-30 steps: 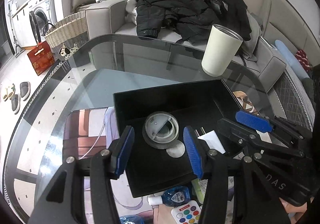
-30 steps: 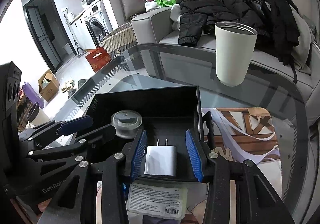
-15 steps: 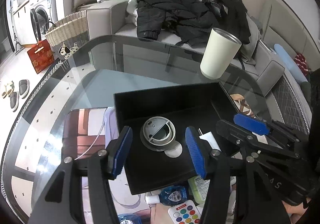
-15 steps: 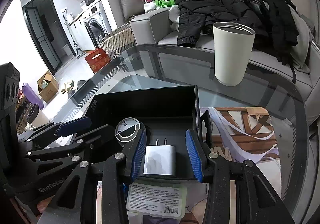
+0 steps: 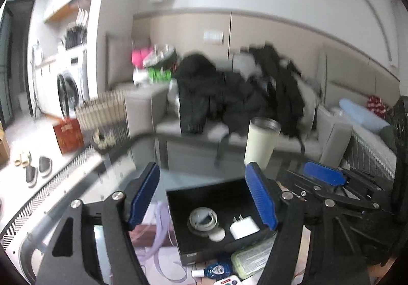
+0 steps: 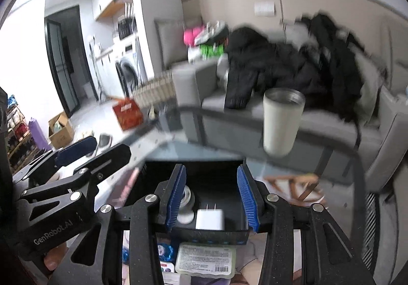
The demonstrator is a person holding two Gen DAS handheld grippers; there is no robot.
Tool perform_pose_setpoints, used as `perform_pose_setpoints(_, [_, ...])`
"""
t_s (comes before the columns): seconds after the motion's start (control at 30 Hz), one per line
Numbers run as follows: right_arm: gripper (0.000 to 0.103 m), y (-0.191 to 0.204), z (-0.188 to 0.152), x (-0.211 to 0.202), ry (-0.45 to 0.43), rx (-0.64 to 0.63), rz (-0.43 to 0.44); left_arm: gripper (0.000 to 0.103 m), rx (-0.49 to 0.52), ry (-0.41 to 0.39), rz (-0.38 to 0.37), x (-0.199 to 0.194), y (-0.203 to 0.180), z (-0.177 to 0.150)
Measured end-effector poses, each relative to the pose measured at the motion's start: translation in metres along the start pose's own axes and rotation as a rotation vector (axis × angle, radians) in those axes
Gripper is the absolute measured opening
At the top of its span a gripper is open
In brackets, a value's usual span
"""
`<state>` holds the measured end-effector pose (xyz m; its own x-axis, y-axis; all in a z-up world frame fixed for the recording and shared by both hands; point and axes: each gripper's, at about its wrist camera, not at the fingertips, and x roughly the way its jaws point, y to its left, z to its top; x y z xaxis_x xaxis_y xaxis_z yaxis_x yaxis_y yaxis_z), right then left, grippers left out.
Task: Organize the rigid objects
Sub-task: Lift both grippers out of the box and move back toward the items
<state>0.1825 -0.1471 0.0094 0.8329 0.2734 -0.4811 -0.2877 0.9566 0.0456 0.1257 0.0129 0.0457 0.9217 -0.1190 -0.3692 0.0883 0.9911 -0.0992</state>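
- On the glass bench (image 5: pixel 142 157), black tray (image 5: pixel 204 193) sits near the front edge, with a cream tumbler (image 5: pixel 260 145) upright well behind it.
- Left gripper (image 5: pixel 204 198) raised above the tray, fingers (image 5: pixel 144 195) spread wide, holding nothing.
- Right gripper (image 6: pixel 211 198) also over the tray, fingers (image 6: pixel 246 198) apart and empty.
- Round grey lid (image 5: pixel 202 218) lies on the tray floor, a small flat disc (image 5: pixel 216 234) touching its front edge.
- White charger plug (image 5: pixel 243 227) lies just beside the lid, prongs toward the tray's back wall.
- Both views motion-blurred.
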Motion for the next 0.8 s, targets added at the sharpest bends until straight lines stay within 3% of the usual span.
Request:
perform_pose_setpoints(0.13, [0.052,0.01,0.005,-0.047,-0.129,-0.016,-0.008,0.09,-0.029,-0.115,0.033,-0.044,0.003,0.004])
perform_pose_setpoints(0.2, [0.056,0.013,0.005,-0.069,-0.169,-0.011,-0.005,0.096,-0.044,-0.159,0.015,-0.063,0.006,0.004])
perform_pose_setpoints(0.27, [0.065,0.016,0.002,-0.091,-0.206,0.001,-0.001,0.096,-0.041,-0.187,0.011,-0.078,0.007,0.002])
perform_pose_setpoints(0.4, [0.067,0.025,-0.005,-0.119,-0.249,-0.03,-0.005,0.097,-0.003,-0.238,0.023,-0.104,0.003,-0.003])
perform_pose_setpoints(0.6, [0.067,0.032,-0.019,-0.131,-0.217,-0.058,0.016,0.097,0.024,-0.201,0.019,-0.11,0.0,-0.013])
perform_pose_setpoints(0.8, [0.067,0.038,-0.024,-0.117,-0.145,-0.054,0.037,0.097,0.026,-0.142,0.029,-0.1,0.005,-0.019])
